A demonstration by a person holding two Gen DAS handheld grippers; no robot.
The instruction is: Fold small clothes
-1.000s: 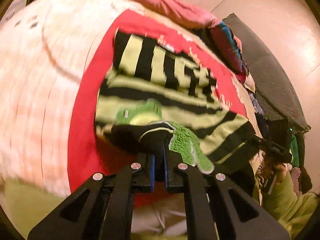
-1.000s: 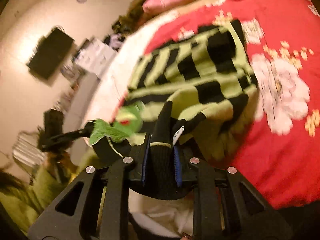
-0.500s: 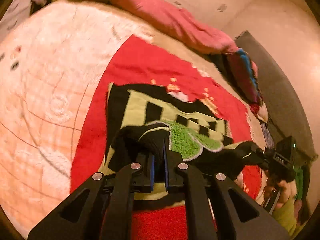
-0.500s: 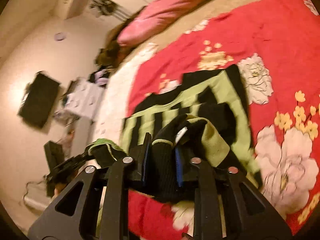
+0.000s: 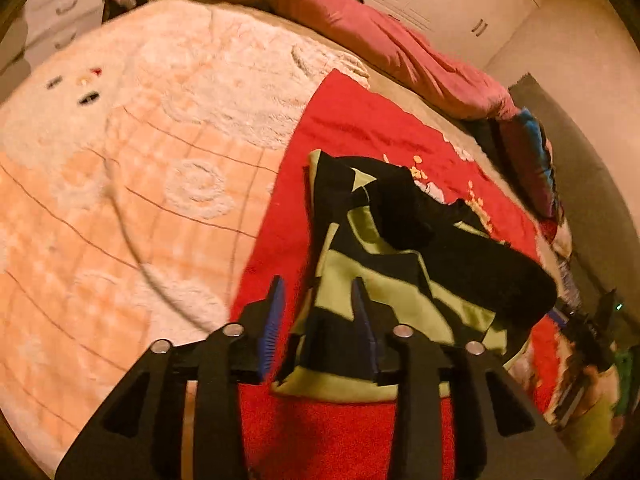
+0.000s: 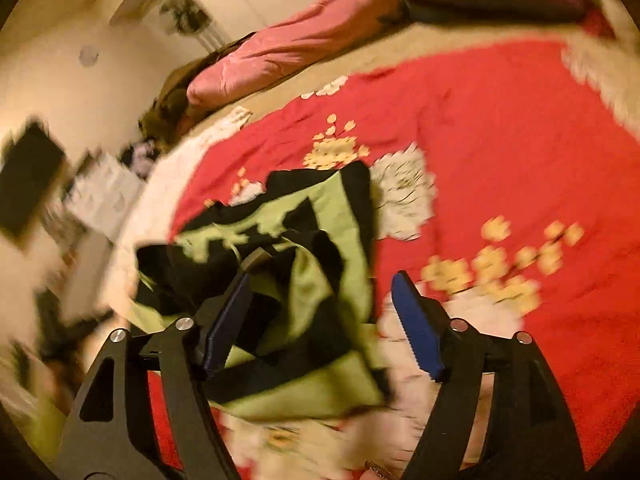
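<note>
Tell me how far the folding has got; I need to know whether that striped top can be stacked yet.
Done: the green-and-black striped top lies doubled over on the red floral blanket. In hand: nothing is pinched; the left gripper and right gripper are opening over its near edge. Left: it is lumpy and uneven, so it probably needs another fold or smoothing.

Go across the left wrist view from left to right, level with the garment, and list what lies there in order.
Peach and white fuzzy blanket → bare strip of red floral blanket → black and green striped garment → the other gripper with a green sleeve behind it, at the right edge.
</note>
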